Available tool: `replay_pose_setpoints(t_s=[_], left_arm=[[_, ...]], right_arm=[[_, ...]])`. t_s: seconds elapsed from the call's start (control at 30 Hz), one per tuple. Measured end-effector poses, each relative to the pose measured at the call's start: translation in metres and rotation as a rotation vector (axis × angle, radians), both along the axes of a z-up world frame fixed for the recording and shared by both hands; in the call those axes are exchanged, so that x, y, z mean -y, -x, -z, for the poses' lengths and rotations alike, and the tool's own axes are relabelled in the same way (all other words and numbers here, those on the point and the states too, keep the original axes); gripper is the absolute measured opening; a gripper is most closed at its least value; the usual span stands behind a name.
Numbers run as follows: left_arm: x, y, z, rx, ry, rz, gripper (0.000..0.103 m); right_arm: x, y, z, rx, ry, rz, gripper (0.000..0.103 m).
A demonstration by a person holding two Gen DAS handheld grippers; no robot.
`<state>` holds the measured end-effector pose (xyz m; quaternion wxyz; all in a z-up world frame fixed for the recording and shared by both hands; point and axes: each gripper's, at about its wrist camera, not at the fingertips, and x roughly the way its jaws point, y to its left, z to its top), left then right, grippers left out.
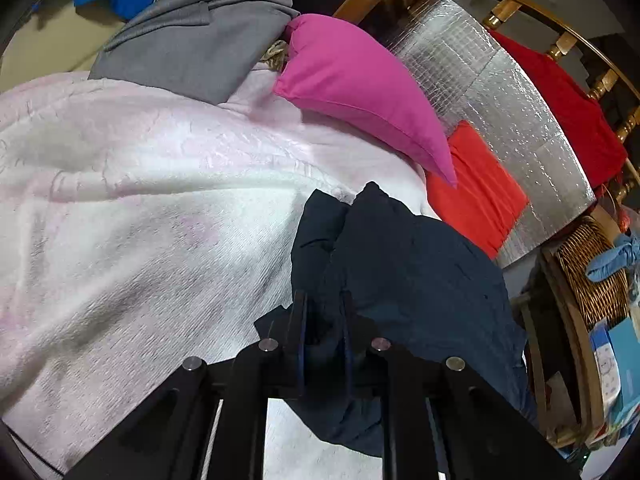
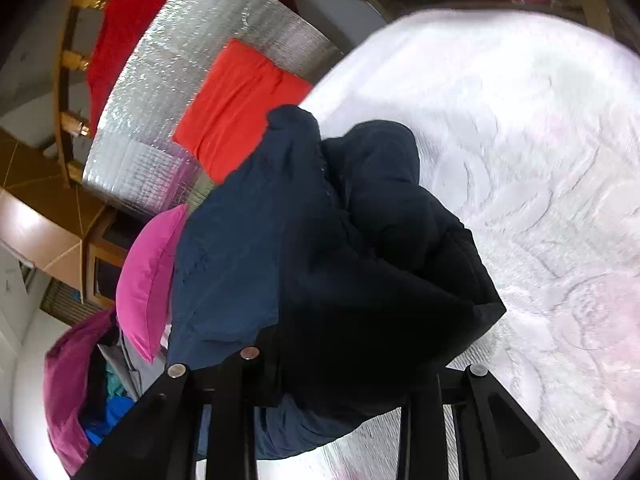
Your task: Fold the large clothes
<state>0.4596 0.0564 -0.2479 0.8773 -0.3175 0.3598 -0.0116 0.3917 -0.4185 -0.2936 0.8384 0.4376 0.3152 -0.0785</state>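
Navy garment (image 1: pixel 404 264) hangs bunched between both claws, lifted above the pale pink-white bedspread (image 1: pixel 140 184), on the bedspread's side nearest the silver insulation sheet (image 1: pixel 500 92). Left gripper (image 1: pixel 323 320) is clenched on a fold of the navy cloth, fabric visibly pinched between its two fingers. Right gripper (image 2: pixel 320 368): fingertips buried under dark cloth, so I cannot tell whether it is clamped, though the fabric draping over it suggests a hold. Judgement: step in hand is spreading the piece before any fold. To do it well, pull the two claws apart until the top edge goes taut, give it a shake so the wadded layers drop free, then lower it flat onto the open bedspread, away from the pink pillow (image 1: pixel 360 92) and the orange cloth (image 1: pixel 476 188) lying against the silver sheet. Risk: each claw may be holding several layers, which would lock the bunch in. Regrip at a corner or seam if it won't open.
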Motion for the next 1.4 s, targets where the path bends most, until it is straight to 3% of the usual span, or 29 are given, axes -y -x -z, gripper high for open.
replay_pose_setpoints(t_s=[0.13,0.37,0.47,0.57,0.63,0.77,0.83,0.9,0.97,1.07,1.1,1.27,1.4], left_arm=[[-0.005,0.015,-0.005,-0.008,0.005,0.025,0.014],[-0.013,0.068,-0.011,-0.026,0.039,0.062,0.014],[-0.015,0.091,-0.013,-0.021,0.02,0.057,0.014],[-0.013,0.097,-0.003,-0.075,-0.032,0.073,0.015],[-0.014,0.091,0.005,-0.117,-0.025,0.081,0.016],[-0.015,0.083,0.008,-0.166,-0.086,0.091,0.033],[-0.019,0.089,0.005,-0.159,-0.096,0.088,0.041],[-0.026,0.099,-0.001,-0.141,-0.111,0.069,0.053],[-0.034,0.112,-0.011,-0.113,-0.133,0.037,0.054],[-0.043,0.129,-0.027,-0.053,-0.175,-0.004,0.063],[-0.043,0.13,-0.031,-0.044,-0.182,-0.01,0.069],[-0.04,0.121,-0.044,-0.026,-0.157,0.005,0.073],[-0.028,0.082,-0.043,-0.09,-0.094,0.068,0.079]], right_arm=[[-0.004,0.018,-0.007,0.009,0.025,-0.01,0.031],[-0.003,0.06,-0.006,0.005,-0.02,-0.026,0.031],[-0.003,0.079,-0.007,-0.002,-0.03,-0.041,0.031],[-0.004,0.086,-0.002,-0.033,-0.029,-0.055,0.031],[-0.003,0.08,0.006,-0.08,-0.031,-0.074,0.034],[0.008,0.079,0.021,-0.145,-0.139,-0.051,0.054],[0.011,0.087,0.015,-0.161,-0.163,-0.052,0.054],[0.014,0.102,0.0,-0.177,-0.123,-0.064,0.054],[0.017,0.121,-0.019,-0.175,-0.083,-0.065,0.055],[0.03,0.153,-0.05,-0.129,-0.044,-0.024,0.072],[0.034,0.159,-0.06,-0.113,-0.037,-0.013,0.074],[0.04,0.159,-0.091,-0.09,0.005,-0.039,0.075],[0.047,0.136,-0.087,-0.068,0.017,-0.078,0.078]])
